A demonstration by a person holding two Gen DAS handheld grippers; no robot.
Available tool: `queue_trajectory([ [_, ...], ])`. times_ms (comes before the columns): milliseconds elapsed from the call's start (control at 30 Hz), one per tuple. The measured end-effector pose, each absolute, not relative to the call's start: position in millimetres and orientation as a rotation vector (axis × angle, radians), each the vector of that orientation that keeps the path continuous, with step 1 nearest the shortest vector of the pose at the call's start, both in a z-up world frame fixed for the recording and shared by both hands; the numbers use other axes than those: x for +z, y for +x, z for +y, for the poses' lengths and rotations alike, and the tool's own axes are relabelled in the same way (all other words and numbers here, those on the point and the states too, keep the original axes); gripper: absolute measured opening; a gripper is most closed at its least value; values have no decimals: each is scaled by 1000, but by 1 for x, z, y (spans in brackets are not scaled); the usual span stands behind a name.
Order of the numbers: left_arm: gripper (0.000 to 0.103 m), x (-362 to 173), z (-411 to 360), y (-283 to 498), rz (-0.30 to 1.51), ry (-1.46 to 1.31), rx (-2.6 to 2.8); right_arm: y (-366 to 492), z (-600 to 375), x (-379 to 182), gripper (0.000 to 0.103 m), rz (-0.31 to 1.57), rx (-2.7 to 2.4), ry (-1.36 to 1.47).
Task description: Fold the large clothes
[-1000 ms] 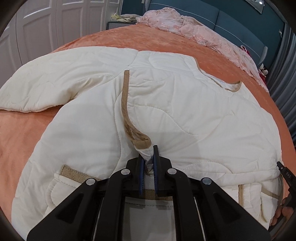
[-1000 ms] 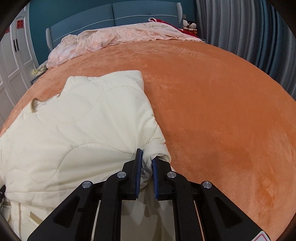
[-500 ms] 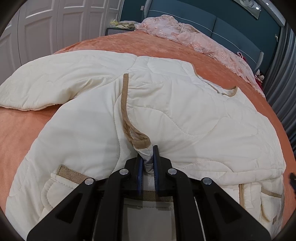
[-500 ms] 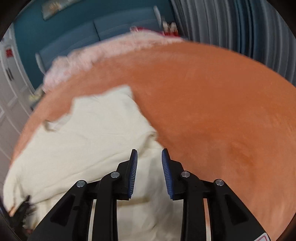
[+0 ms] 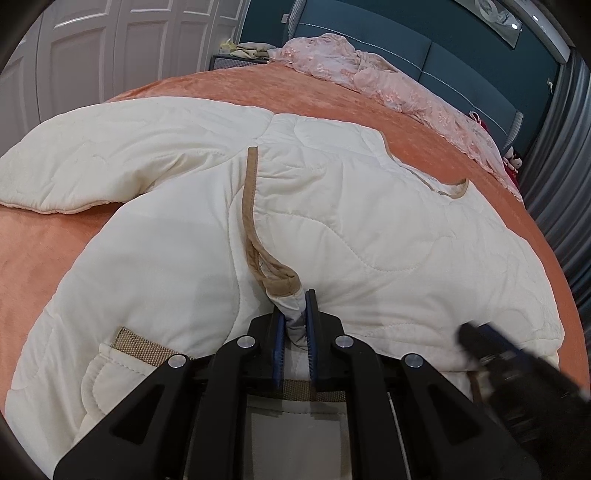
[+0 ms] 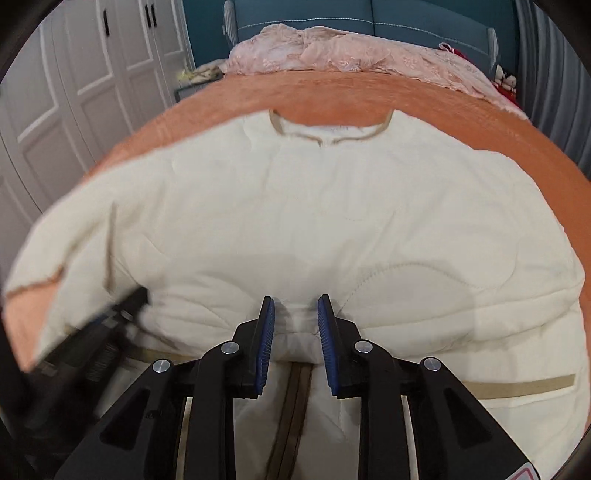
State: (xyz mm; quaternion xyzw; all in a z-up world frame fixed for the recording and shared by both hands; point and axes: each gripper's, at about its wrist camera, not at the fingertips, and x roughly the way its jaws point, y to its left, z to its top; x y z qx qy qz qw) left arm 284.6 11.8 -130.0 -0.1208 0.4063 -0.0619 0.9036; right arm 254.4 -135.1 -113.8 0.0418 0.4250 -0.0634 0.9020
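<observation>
In the left wrist view, the far left of the frame shows one sleeve (image 5: 85, 162) of the cream quilted jacket (image 5: 369, 236) spread flat across the orange bedspread (image 5: 40, 266), reaching toward the white wardrobe doors (image 5: 110, 44) at upper left. At lower centre the left claw (image 5: 294, 325) is pressed together on a bunched fold of the jacket where the tan trim (image 5: 251, 206) curls down into its blue pads. At lower right, the right claw (image 5: 491, 347) appears as a dark blur over the jacket's hem. In the right wrist view the jacket fills the middle of the frame, its neckline (image 6: 328, 136) at upper centre, with a pink lace cover (image 6: 343, 48) heaped against the blue headboard (image 6: 406, 14) beyond. The right claw's jaws are closing with only air between them, just above the quilted cloth at lower centre. The risk here is a shallow bite: thick padding may slip out of the right claw, or it may catch only the top layer, so the fold drags crooked. Because the left claw pinches a narrow bunch, a hard pull could also twist the front panel.
</observation>
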Motion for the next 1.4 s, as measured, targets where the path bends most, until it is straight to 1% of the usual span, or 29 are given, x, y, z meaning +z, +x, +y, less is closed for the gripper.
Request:
queue_trajectory([
  [233,11,-129,14,284,832,-270,-136,250,-135,-120,23,839,-147,38],
  [333,18,-126,22,283,842,-331,-164,245,-136,-122,23,829,-149,37],
  [367,24,-124,28,280,848,-368,-185,245,-136,-122,23,828,-151,35],
  [400,34,-122,34,277,855,-394,-200,246,-136,-123,23,827,-153,30],
  [433,40,-116,44,272,869,-425,-222,246,-136,-123,23,825,-155,25],
  [467,54,-112,50,267,873,-435,-226,246,-135,-123,23,822,-158,19],
  [500,71,-104,63,260,869,-444,-213,246,-134,-123,23,820,-160,16],
  [533,78,-98,73,255,856,-451,-194,246,-134,-123,23,818,-163,12],
  [567,92,-90,93,247,827,-473,-159,246,-134,-123,23,816,-163,12],
  [600,95,-84,113,241,794,-502,-130,245,-134,-123,23,815,-163,12],
  [633,95,-79,141,237,763,-542,-96,245,-134,-123,23,814,-164,13],
  [767,96,-86,235,250,787,-652,74,245,-133,-123,23,814,-164,13],
  [867,95,-105,313,262,790,-784,233,245,-133,-123,23,813,-165,13],
  [967,95,-115,363,264,759,-871,324,245,-133,-123,23,812,-165,14],
  [1033,95,-123,386,267,740,-941,334,245,-133,-123,23,811,-164,16],
  [1133,93,-128,399,271,700,-1007,324,245,-133,-123,23,812,-165,14],
  [1167,83,-127,400,276,696,-1012,314,245,-133,-123,23,811,-165,14],
  [1200,61,-128,401,279,704,-1018,294,245,-133,-123,23,811,-165,15],
  [1233,52,-128,400,287,722,-1021,277,245,-133,-123,23,811,-165,15],
  [1300,14,-119,391,300,744,-995,252,245,-133,-123,23,810,-164,17],
  [1333,10,-110,385,303,743,-966,233,245,-133,-122,23,810,-164,17],
  [1400,8,-79,361,311,707,-852,195,245,-133,-122,23,809,-163,19],
])
